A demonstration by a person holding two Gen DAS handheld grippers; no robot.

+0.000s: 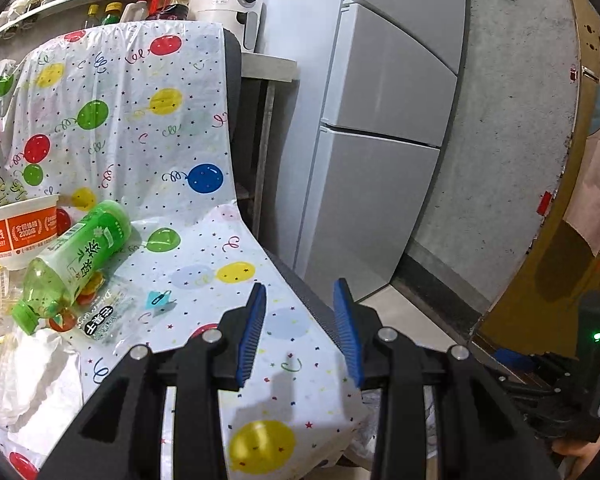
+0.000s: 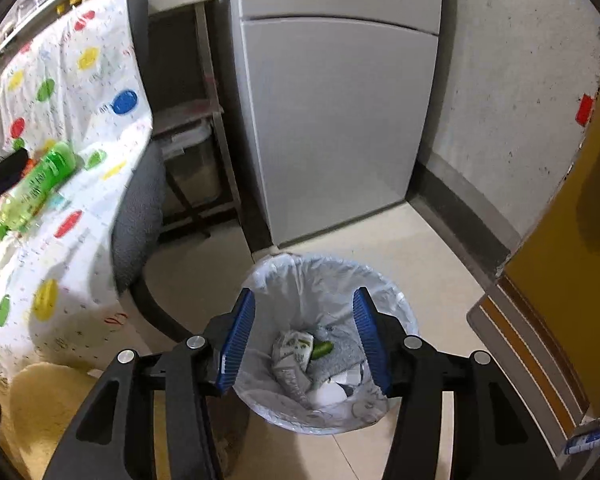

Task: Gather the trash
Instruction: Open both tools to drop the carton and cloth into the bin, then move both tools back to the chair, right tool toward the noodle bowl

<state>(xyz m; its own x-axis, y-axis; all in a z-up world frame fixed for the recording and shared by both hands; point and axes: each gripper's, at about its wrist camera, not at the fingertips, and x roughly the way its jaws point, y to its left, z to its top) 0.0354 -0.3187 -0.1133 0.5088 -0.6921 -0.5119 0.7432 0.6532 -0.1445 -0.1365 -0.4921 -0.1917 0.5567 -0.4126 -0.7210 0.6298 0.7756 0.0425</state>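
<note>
Only the right wrist view shows the trash bin (image 2: 260, 276) on the floor by the fridge (image 2: 336, 120), with crumpled paper (image 2: 292, 356) and a green thing inside. The right gripper (image 2: 304, 340) hangs over it, fingers apart and holding nothing.

Only the left wrist view shows the orange cup (image 1: 22, 230). The green bottle (image 1: 74, 258) lies on its side beside the cup, on the balloon cloth (image 1: 140, 128), well left of the left gripper (image 1: 302, 334). Its fingers are half apart and empty, near the cloth's right edge.

"2000" on the orange-banded paper cup (image 1: 23, 232); seemingly "绿茶" on the green bottle (image 1: 74, 264)
</note>
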